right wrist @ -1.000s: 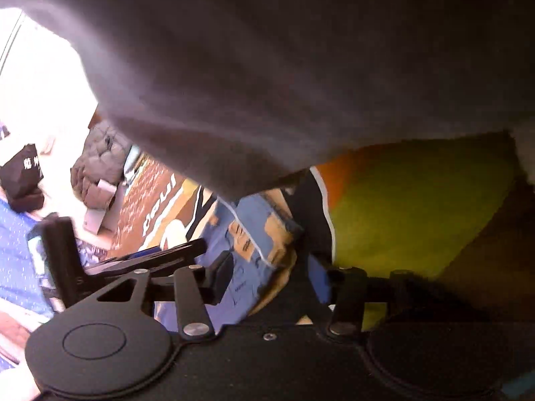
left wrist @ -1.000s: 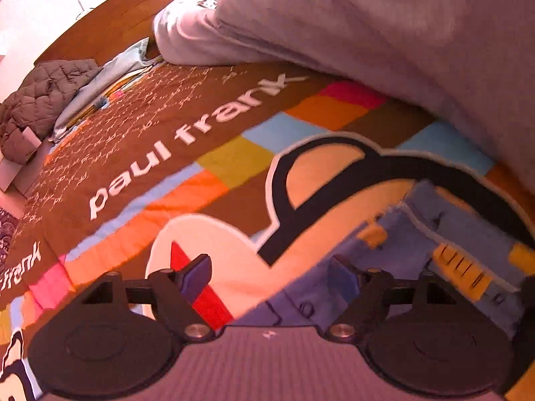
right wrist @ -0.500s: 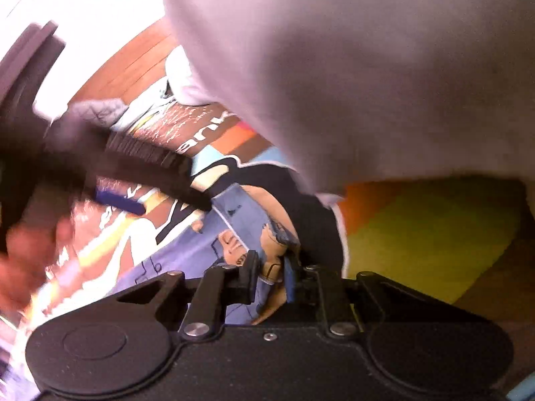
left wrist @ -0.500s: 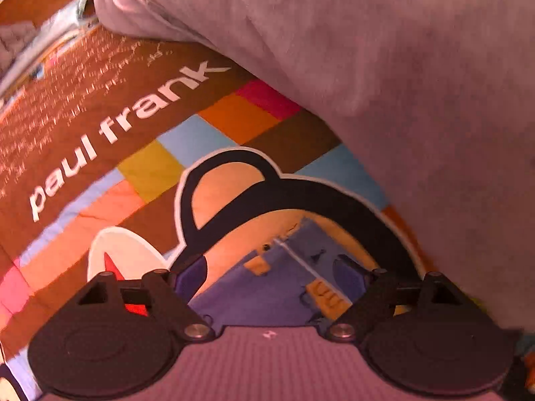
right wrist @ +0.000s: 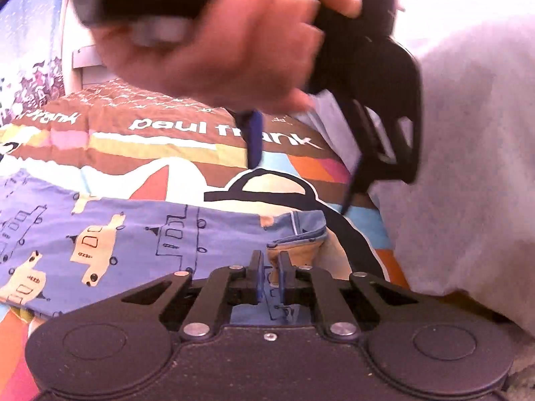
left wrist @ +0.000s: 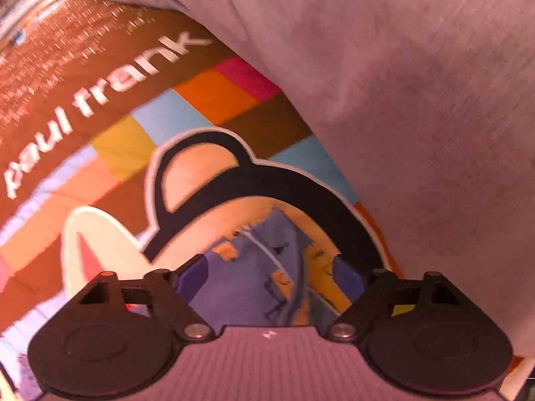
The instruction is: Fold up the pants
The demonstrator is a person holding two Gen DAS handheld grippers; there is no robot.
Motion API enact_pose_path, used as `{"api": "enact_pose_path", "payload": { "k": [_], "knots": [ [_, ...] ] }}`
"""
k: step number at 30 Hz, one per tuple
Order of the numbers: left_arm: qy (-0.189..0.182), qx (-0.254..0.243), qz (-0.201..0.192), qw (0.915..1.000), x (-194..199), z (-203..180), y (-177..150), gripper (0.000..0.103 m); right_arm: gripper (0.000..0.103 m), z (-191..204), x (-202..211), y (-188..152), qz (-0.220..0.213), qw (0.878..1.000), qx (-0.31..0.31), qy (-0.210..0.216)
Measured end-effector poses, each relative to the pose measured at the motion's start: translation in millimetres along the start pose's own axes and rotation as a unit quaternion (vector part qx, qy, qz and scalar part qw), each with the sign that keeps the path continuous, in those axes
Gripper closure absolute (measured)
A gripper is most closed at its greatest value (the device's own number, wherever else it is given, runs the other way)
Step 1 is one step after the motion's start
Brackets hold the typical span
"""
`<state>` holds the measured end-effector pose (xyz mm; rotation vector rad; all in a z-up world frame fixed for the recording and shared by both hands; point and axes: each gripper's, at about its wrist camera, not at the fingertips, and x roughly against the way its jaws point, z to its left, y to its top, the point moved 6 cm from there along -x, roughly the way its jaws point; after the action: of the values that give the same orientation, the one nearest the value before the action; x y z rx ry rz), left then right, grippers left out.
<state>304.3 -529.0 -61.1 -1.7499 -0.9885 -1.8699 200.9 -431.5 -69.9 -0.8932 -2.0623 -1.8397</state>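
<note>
Pants [right wrist: 133, 234], blue with a cream car print, lie flat on a bright quilt [left wrist: 207, 97] lettered "paul frank" on the bed. In the right wrist view they spread from the left edge toward the centre, one hem corner turned up just beyond the right gripper [right wrist: 269, 280].

Right gripper: jaws drawn close together, clamped on a fold of the pants at the near edge; blue fabric shows between the pads.

Left gripper [left wrist: 269, 275]: jaws wide apart, over the pants' end, with printed cloth visible in the gap; contact with the cloth cannot be told. In the right wrist view it hangs above the quilt on the far side, blurred, held in a hand [right wrist: 214, 50].

A grey blanket [left wrist: 418, 100] is heaped on the right, lapping over the quilt's edge, near the pants.
</note>
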Motion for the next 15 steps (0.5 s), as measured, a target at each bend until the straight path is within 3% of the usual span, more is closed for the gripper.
{"api": "enact_pose_path", "payload": {
  "k": [5,6,8,9,10,13,15],
  "knots": [
    [-0.027,0.034,0.019,0.9989,-16.9,-4.5,-0.6,0.023,0.094,1.4,1.8,-2.5,0.005,1.000,-0.004,0.002],
    [-0.026,0.034,0.022,0.9988,-18.7,-5.5,-1.4,0.023,0.088,-1.8,0.6,-2.8,0.007,1.000,-0.011,0.000],
    [-0.029,0.028,0.025,0.9989,-22.4,-7.5,-2.9,0.023,0.063,-12.2,3.5,-4.7,0.011,0.999,-0.039,-0.008],
    [-0.028,0.026,0.025,0.9989,-23.8,-7.5,-3.5,0.023,0.040,-21.7,5.3,-5.3,0.011,0.998,-0.064,-0.017],
    [-0.028,0.026,0.025,0.9990,-25.2,-6.9,-3.6,0.023,0.027,-32.0,7.8,-6.4,0.009,0.996,-0.090,-0.022],
    [-0.025,0.029,0.028,0.9989,-30.3,-3.5,-5.0,0.023,0.028,-63.7,7.0,-14.6,0.015,0.983,-0.182,-0.022],
    [-0.022,0.030,0.027,0.9989,-33.1,-0.2,-6.3,0.023,0.028,-83.5,-4.1,-25.7,0.048,0.968,-0.245,-0.011]
  ]
}}
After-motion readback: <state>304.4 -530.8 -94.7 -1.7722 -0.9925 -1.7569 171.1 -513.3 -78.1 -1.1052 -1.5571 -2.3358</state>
